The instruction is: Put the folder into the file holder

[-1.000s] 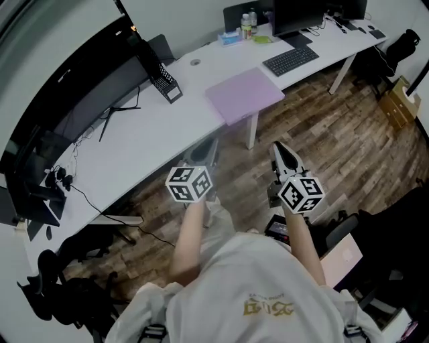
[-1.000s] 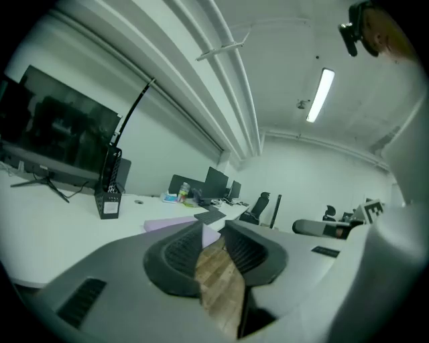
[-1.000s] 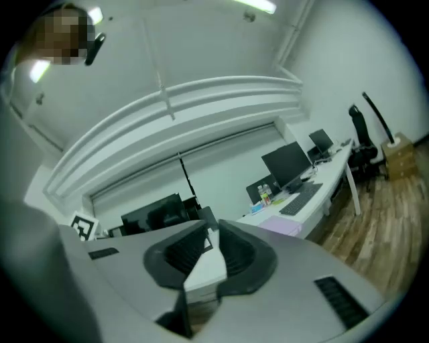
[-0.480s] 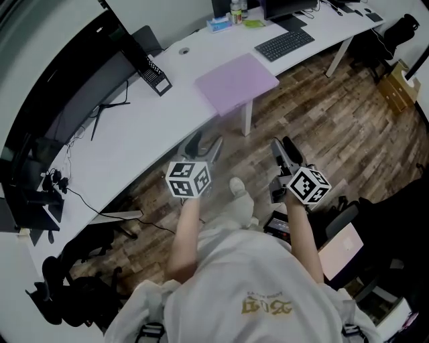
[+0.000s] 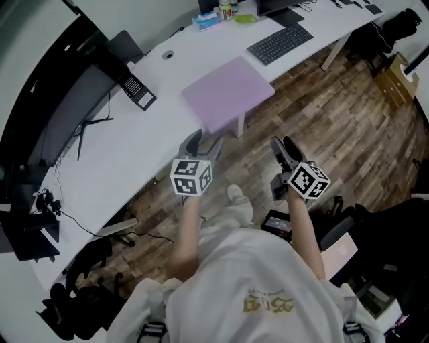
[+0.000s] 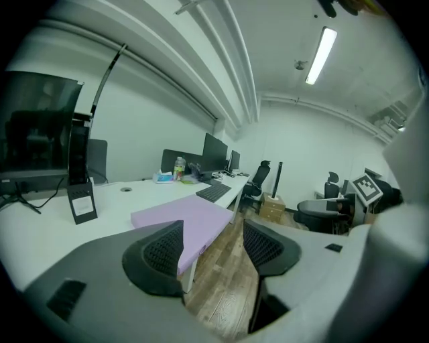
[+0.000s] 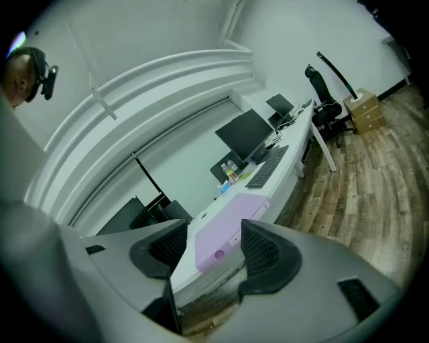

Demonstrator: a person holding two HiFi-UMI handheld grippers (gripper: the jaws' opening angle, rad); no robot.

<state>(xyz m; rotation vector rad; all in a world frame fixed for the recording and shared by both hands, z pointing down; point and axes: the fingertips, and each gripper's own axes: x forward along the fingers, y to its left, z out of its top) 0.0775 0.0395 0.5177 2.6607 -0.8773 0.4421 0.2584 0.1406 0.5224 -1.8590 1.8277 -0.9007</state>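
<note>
A flat purple folder [image 5: 228,94] lies on the long white desk [image 5: 134,147], near its front edge. The black file holder [image 5: 137,90] stands upright further back on the desk, left of the folder. My left gripper [image 5: 203,142] hovers at the desk's front edge, short of the folder. Its jaws have just been opening and hold nothing. My right gripper [image 5: 284,146] hangs over the wooden floor to the right, its jaws also just opened and empty. The left gripper view shows the folder [image 6: 181,218] and file holder [image 6: 82,194] beyond the open left gripper [image 6: 213,234]. The right gripper [image 7: 214,244] frames the folder [image 7: 224,224].
A keyboard [image 5: 280,43], a monitor base, bottles and a tissue box [image 5: 206,20] sit at the desk's far end. Dark screens [image 5: 74,114] line the desk's back. An office chair and a cardboard box [image 5: 395,74] stand on the wooden floor at right.
Both grippers went from shut to open. Both hands moved forward and down towards the desk, and the folder now lies closer to the left gripper.
</note>
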